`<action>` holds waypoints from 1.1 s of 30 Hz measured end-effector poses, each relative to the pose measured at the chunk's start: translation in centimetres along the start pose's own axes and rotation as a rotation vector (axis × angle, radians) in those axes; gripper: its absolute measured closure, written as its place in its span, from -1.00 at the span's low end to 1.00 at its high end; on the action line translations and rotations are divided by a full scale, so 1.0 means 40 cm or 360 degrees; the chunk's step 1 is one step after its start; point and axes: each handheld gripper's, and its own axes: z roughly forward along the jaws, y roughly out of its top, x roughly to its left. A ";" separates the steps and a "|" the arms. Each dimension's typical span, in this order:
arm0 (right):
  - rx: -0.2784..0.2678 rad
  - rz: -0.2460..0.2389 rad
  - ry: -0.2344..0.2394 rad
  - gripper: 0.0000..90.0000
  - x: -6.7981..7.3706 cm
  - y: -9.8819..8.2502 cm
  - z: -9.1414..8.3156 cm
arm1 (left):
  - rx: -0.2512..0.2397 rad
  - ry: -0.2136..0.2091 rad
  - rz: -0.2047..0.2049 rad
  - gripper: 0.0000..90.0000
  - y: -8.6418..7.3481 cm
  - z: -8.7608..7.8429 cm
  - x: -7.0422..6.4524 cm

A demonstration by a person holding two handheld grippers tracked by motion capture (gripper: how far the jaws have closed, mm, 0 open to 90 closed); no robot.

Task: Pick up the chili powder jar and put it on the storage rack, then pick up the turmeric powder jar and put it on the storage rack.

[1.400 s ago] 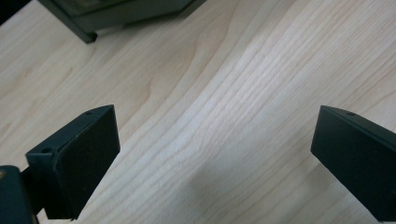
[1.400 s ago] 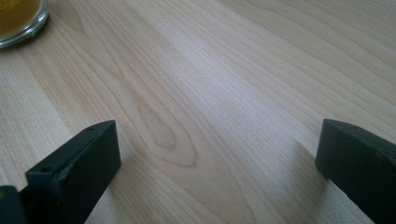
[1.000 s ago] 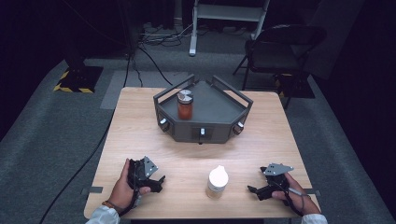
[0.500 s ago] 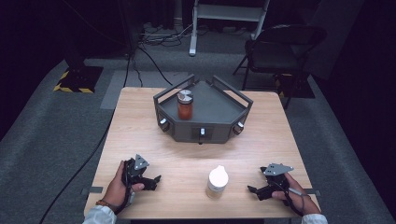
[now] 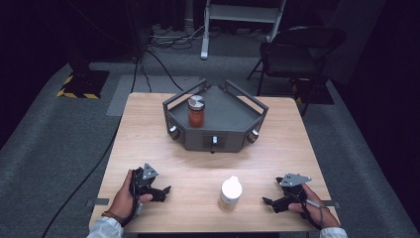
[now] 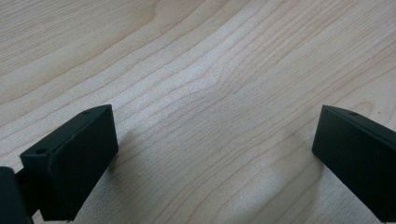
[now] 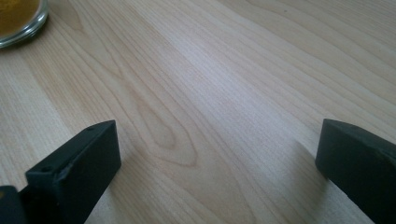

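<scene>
Bench — pale blond wood with fine, darker grain lines that curve and loop across the surface. Left gripper and right gripper — matte black bodies, each topped by a light grey plate; their jaws read as plain black in both gripper views. Bottle — white cap over a translucent body with a yellowish tint; its base appears amber behind clear glass in the right gripper view. Jar — orange-red contents beneath a silver lid. Tray — uniform dark grey with small silver knobs. Floor — grey carpet, bearing a black patch edged in yellow-and-black stripes. Chair — black.
</scene>
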 end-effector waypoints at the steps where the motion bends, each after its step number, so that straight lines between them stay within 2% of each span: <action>1: 0.0000 0.0000 -0.0001 -1.00 0.000 0.000 0.000 | 0.0000 0.0001 -0.0001 -1.00 0.000 0.000 0.000; 33: 0.0012 -0.0002 -0.0003 -0.99 0.003 0.001 -0.004 | 0.0001 0.0000 0.0005 -1.00 0.001 0.001 0.001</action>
